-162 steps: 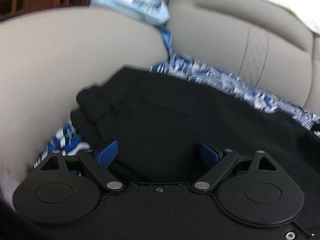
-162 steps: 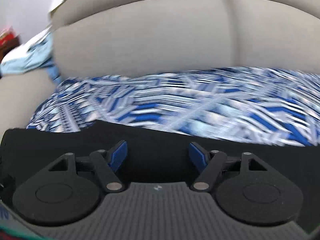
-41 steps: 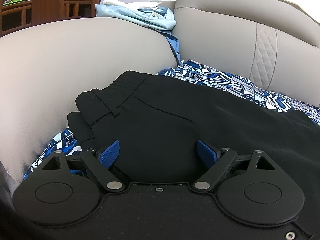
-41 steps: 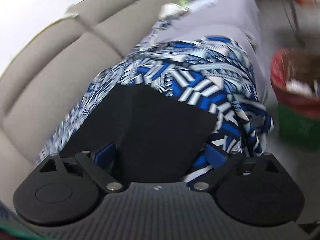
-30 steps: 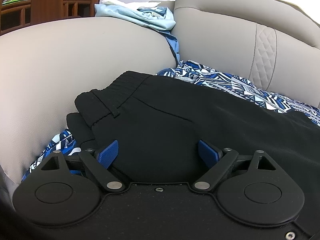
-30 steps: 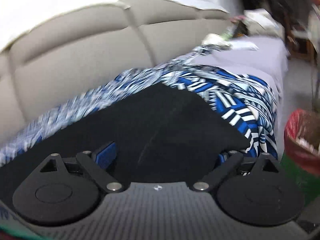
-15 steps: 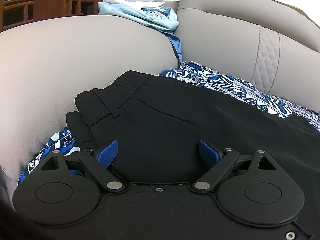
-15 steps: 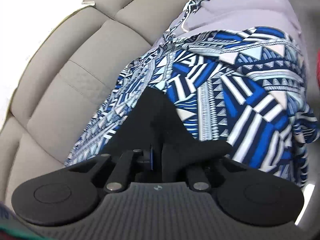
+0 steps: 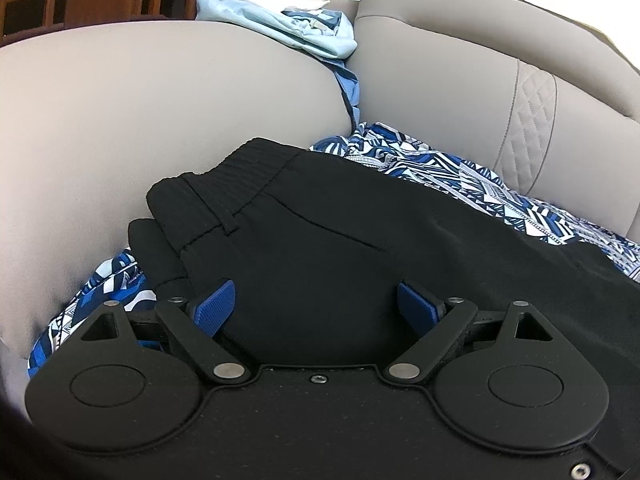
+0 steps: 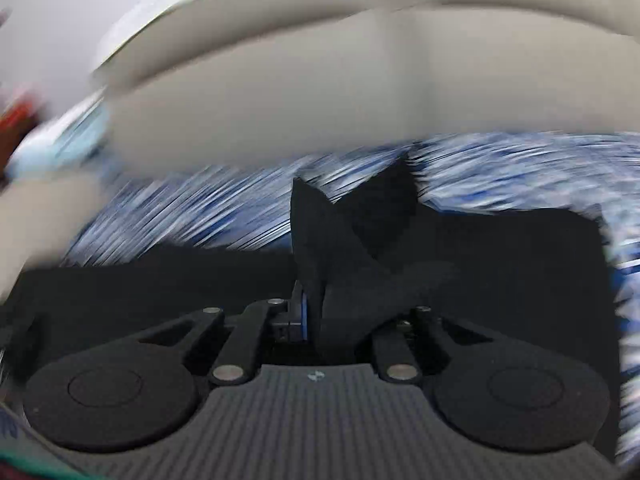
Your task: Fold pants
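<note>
The fingers point(image 10: 305, 312) of the right gripper point(image 10: 316, 316) are pressed together on a bunched fold of the black pants point(image 10: 500, 264), the cloth rising in a peak just past the tips; their blue pads are almost hidden by it. The fingers point(image 9: 214, 304) of the left gripper point(image 9: 316, 302) are spread wide, one blue pad on each side of the pants point(image 9: 328, 248) near the waist, with the cloth lying loose between them and neither pad pinching it. From the left wrist view, the pants lie flat on a blue and white patterned cloth point(image 9: 452, 172) that covers the seat of a beige sofa point(image 9: 460, 80). The elastic waistband point(image 9: 240, 172) sits close to the sofa's armrest point(image 9: 160, 112). A light blue garment point(image 9: 288, 32) is draped over the top of that armrest. The right wrist view is heavily blurred, showing only the sofa back point(image 10: 280, 92) and streaks of the patterned cloth point(image 10: 520, 160) beyond the pants.
</note>
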